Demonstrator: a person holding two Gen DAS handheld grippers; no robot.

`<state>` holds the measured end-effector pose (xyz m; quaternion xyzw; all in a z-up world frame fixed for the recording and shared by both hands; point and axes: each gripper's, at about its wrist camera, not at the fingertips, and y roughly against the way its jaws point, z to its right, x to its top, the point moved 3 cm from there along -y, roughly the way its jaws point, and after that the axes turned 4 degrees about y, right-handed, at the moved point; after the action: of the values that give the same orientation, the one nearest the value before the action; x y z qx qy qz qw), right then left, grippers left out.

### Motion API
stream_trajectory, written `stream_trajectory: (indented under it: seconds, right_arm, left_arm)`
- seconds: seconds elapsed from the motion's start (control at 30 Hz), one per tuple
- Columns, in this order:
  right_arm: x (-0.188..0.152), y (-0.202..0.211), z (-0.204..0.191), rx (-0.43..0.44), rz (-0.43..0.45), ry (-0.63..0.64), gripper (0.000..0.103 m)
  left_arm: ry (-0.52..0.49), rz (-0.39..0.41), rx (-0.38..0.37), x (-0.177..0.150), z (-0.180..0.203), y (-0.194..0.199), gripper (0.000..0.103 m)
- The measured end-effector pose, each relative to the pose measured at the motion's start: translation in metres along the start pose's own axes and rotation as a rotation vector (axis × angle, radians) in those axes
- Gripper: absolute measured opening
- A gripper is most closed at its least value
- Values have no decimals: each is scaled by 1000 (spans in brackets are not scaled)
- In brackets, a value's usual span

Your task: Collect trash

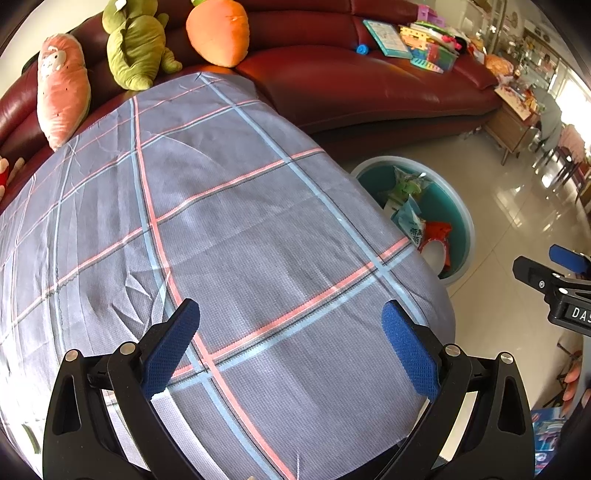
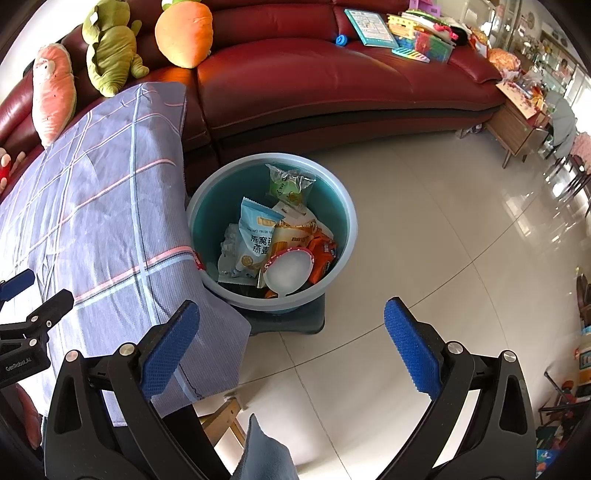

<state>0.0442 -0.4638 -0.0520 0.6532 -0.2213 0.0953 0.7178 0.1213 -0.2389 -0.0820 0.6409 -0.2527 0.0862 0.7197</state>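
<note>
A round blue bin (image 2: pixel 343 206) stands on the floor beside the table and holds several snack wrappers (image 2: pixel 255 236) and a white paper bowl (image 2: pixel 288 271). It also shows in the left wrist view (image 1: pixel 463 221) past the table's right edge. My left gripper (image 1: pixel 291 343) is open and empty above the grey plaid tablecloth (image 1: pixel 221 221). My right gripper (image 2: pixel 291 343) is open and empty above the floor, just in front of the bin. I see no trash on the cloth.
A dark red sofa (image 2: pixel 332 74) curves behind the table, with plush toys (image 2: pixel 110 55) at the left and books and toys (image 2: pixel 413 33) at the right. Glossy tiled floor (image 2: pixel 424 258) spreads to the right. A wooden cabinet (image 2: pixel 517 125) stands at the far right.
</note>
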Motion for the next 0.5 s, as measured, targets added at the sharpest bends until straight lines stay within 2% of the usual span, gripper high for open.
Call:
stream_trajectory:
  seconds: [0.5]
  right_arm:
    - [11,-7,-11,-8,-5,24,96]
  left_arm:
    - [22,8,14,5,-16,-4,99]
